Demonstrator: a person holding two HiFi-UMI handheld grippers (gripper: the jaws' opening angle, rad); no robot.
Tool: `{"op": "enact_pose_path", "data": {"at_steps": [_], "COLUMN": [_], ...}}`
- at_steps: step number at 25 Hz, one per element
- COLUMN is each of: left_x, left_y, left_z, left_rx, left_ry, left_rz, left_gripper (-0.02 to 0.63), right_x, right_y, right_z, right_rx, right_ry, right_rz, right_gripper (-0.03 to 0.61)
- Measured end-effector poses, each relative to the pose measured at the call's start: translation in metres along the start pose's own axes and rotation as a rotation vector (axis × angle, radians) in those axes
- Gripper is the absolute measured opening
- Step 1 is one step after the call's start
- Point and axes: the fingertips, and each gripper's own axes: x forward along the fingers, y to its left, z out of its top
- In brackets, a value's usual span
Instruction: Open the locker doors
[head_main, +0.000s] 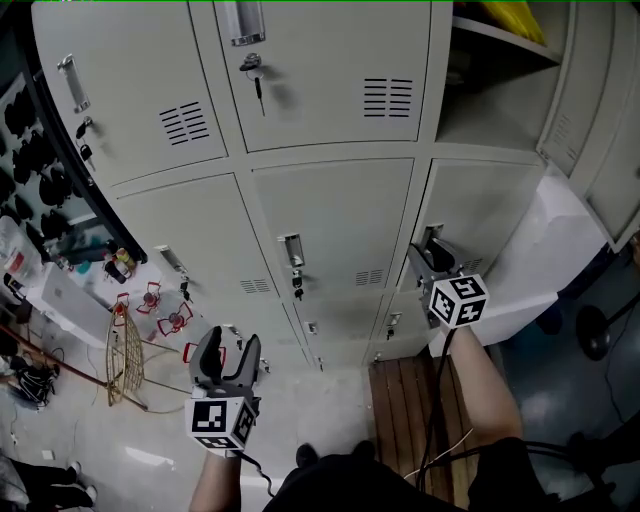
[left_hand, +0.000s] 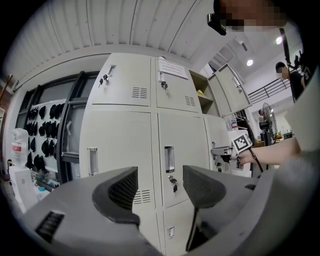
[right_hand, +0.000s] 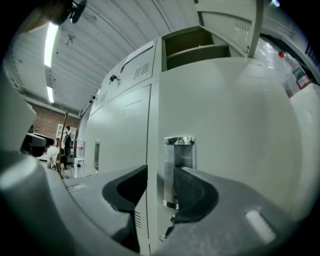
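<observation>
- I take the middle door (head_main: 335, 215) of the grey locker block as my landmark; it is shut, and a key (head_main: 296, 285) hangs in the lock under its handle (head_main: 292, 250).
- Far left of the middle door, a wall rack (head_main: 25, 150) carries many dark items, too small for me to tell.
- The left door (head_main: 200, 230), just beside the middle door, is shut too.
- My left gripper (head_main: 228, 350) hangs below and left of the middle door, well apart from the lockers. In the left gripper view its jaws stand wide apart with nothing between them (left_hand: 160, 187); I see only the middle door far behind.
- My right gripper (head_main: 432, 255) is right of the middle door, at the right door (head_main: 490, 215), which looks shut.
- In the right gripper view the jaws are apart (right_hand: 159, 187). The left edge of that door runs between them, and the right jaw covers the lower part of its metal handle (right_hand: 178, 155). I cannot tell if the jaw touches it.
- Above the right door, the upper compartment (head_main: 490, 70) is open and has something yellow (head_main: 510, 18) inside.
</observation>
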Motion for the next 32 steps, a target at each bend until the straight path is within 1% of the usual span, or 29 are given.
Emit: {"op": "enact_pose_path", "data": {"at_steps": [6, 8, 16, 21, 26, 29, 32], "left_x": [0.006, 0.01, 0.034, 0.05, 0.062, 0.064, 0.062], "left_y": [-0.01, -0.014, -0.049, -0.089, -0.122, -0.133, -0.13], "left_z": [-0.002, -0.002, -0.003, 0.002, 0.002, 0.002, 0.002], "left_rx": [-0.02, -0.012, -0.008, -0.017, -0.03, -0.032, -0.034], "left_ry": [0.008, 0.001, -0.006, -0.01, -0.001, -0.007, -0.007], "left_rz": [-0.054, -0.075, -0.21, -0.328, -0.434, -0.474, -0.484], "left_gripper": [0.278, 0.278, 0.278, 0.278, 0.278, 0.278, 0.278], "right_x": [-0.014, -0.024, -0.083, -0.124, -0.152, -0.151, -0.14], "right_y": [0.005, 0.007, 0.012, 0.005, -0.009, -0.009, -0.004], "right_z": [0.0, 0.0, 0.009, 0.014, 0.015, 0.013, 0.01], "right_rx": [-0.009, -0.004, -0.007, -0.044, -0.088, -0.093, -0.071], "right_ry": [0.013, 0.012, -0.009, -0.014, -0.012, -0.002, -0.003], "right_rz": [0.02, 0.017, -0.009, -0.072, -0.216, -0.267, -0.299], "right_gripper": [0.152, 0.15, 0.143, 0.135, 0.135, 0.156, 0.178]}}
